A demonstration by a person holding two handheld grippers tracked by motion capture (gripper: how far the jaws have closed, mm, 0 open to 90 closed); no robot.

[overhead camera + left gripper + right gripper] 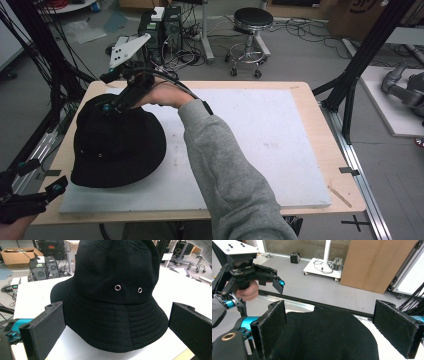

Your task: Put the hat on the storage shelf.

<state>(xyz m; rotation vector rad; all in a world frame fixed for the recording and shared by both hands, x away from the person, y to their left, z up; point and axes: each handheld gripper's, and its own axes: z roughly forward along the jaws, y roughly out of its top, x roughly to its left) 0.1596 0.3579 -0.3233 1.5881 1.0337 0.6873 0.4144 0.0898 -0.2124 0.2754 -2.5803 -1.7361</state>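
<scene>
From above: black bucket hat (116,145) left on white board (260,150), right gripper (107,107) over its far crown, left gripper (37,192) near-left, apart. Left gripper view: jaws spread wide before brim. Right gripper view: jaws wide over crown.

The right gripper (329,327) holds its two black jaws wide apart over the crown of a black hat (324,337), one jaw to each side of it and neither pressed into the cloth. Beyond the hat, up and to the left, a hand (249,292) grips the left gripper (277,285). Farther behind the hat stand a large cardboard box (377,262) and a white wheeled base (323,268) on the grey floor (312,290).
</scene>
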